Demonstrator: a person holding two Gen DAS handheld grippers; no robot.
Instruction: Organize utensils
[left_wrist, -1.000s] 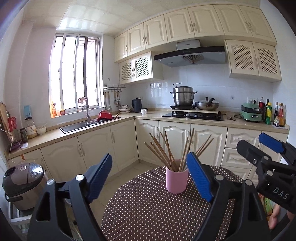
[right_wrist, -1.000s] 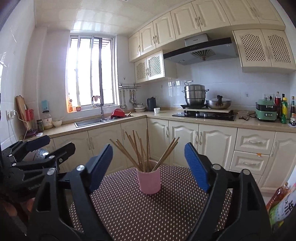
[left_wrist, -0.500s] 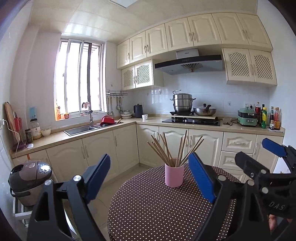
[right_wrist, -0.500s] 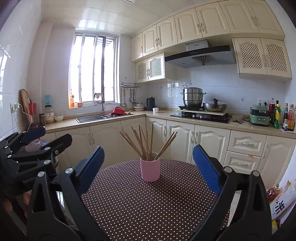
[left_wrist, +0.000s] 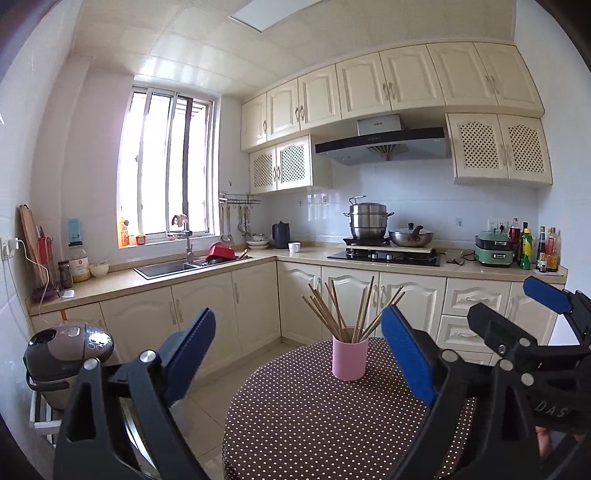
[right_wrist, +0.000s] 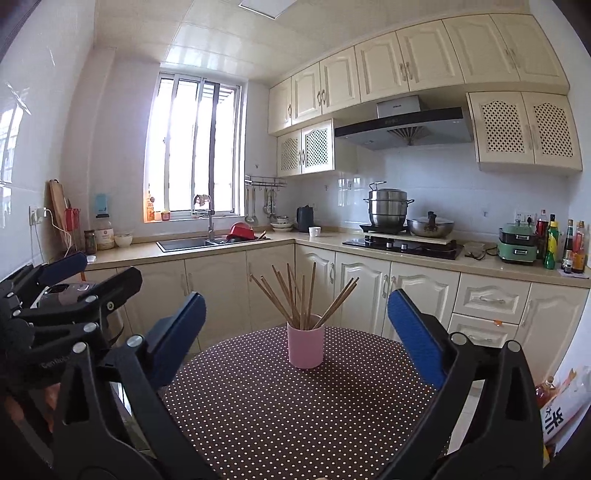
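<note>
The round table (right_wrist: 258, 417) wears a matt brown cloth with white dots. On it stands a smooth pink cup (right_wrist: 306, 346), matt, holding plain wooden chopsticks (right_wrist: 295, 295). Far off, the steel pot (right_wrist: 388, 206) shines on a glossy black hob (right_wrist: 402, 245). Cream cupboards (right_wrist: 221, 284) look satin; wall tiles (right_wrist: 443, 184) are glossy.

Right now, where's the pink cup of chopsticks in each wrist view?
Left wrist: pink cup sits right of centre, on the dotted table, just left of the right-hand blue pad.
Right wrist: pink cup sits dead centre, midway between the blue pads.
Shared landmark: steel steamer pot on the stove.
</note>
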